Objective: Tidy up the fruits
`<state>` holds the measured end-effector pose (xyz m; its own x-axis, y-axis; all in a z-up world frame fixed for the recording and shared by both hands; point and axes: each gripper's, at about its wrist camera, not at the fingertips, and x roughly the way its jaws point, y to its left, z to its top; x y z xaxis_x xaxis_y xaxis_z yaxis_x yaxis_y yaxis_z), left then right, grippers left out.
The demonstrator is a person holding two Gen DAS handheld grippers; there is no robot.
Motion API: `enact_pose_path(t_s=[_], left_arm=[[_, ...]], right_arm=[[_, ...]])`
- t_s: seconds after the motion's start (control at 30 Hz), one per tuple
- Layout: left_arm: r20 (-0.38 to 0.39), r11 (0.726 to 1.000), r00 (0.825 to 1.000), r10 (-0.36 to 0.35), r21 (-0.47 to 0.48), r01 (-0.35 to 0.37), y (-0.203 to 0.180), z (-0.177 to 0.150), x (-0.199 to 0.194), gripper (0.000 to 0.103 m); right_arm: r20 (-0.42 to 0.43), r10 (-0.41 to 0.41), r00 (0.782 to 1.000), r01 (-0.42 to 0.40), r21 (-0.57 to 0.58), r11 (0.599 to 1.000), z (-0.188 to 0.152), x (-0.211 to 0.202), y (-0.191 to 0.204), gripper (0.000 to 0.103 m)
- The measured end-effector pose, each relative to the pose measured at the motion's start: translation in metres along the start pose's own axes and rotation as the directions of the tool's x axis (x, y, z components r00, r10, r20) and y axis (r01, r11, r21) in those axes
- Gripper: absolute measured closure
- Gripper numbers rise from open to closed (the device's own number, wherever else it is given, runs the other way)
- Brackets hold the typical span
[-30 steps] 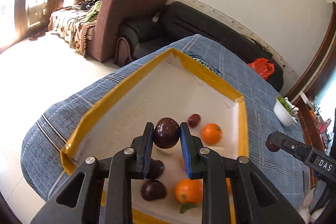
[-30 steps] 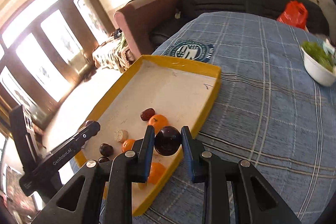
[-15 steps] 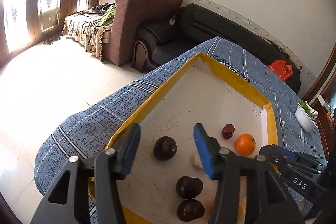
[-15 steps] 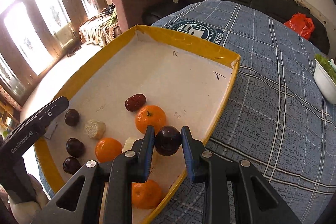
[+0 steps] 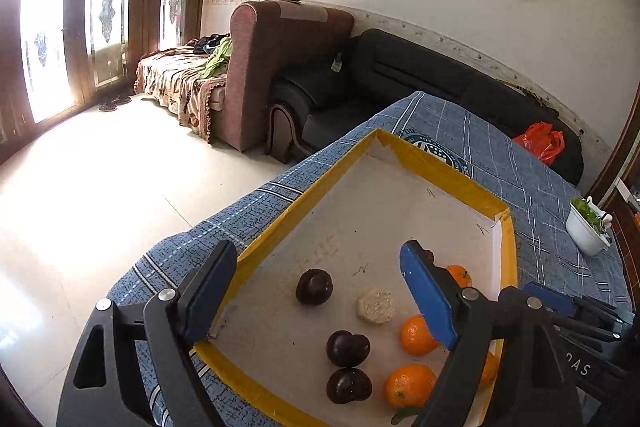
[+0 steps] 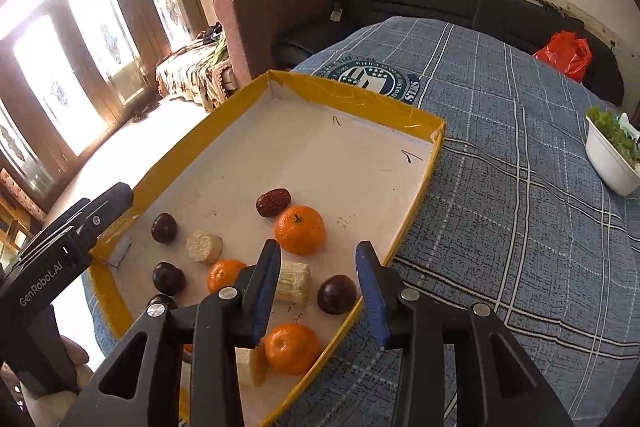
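With both tongs, left gripper (image 5: 320, 291) and right gripper (image 6: 318, 291), released and empty: plums (image 6: 337, 294), oranges (image 6: 299, 229) mixed in tray (image 6: 356, 95), unsorted.

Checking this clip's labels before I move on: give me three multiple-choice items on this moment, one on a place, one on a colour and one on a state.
1. Where does the white bowl of greens stand?
A. on the sofa
B. on the blue cloth, outside the tray
C. on the floor

2. What colour is the tray's rim?
A. yellow
B. green
C. red

3. How is the right tool?
A. shut on an orange
B. shut on a plum
C. open, holding nothing

Answers:
1. B: the bowl sits on the blue cloth, off to the tray's right.
2. A: yellow tape covers every wall that shows.
3. C: its fingers stand apart, and the dark plum lies on the tray floor.
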<state>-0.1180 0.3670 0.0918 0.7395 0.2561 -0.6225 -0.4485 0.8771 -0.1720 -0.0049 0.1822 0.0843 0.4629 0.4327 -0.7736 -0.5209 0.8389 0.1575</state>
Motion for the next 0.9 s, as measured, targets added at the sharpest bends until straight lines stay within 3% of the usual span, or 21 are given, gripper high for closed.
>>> enact_pose_path(t_s=[0.1, 0.37, 0.9], left_arm=[[0.038, 1.0, 0.999, 0.006, 0.013, -0.006, -0.006, 0.002, -0.018, 0.017], [0.122, 0.998, 0.992, -0.013, 0.066, 0.005, -0.03, 0.004, -0.063, 0.013], [0.194, 0.984, 0.979, -0.059, 0.179, 0.024, -0.082, -0.013, -0.117, 0.006]], right_arm=[[0.023, 0.004, 1.0, -0.004, 0.005, 1.0, -0.002, -0.014, -0.001, 0.048], [0.071, -0.001, 0.997, -0.001, 0.026, 1.0, -0.018, -0.049, -0.012, 0.044], [0.178, -0.073, 0.981, 0.067, 0.038, 0.997, -0.058, -0.108, -0.039, 0.032]])
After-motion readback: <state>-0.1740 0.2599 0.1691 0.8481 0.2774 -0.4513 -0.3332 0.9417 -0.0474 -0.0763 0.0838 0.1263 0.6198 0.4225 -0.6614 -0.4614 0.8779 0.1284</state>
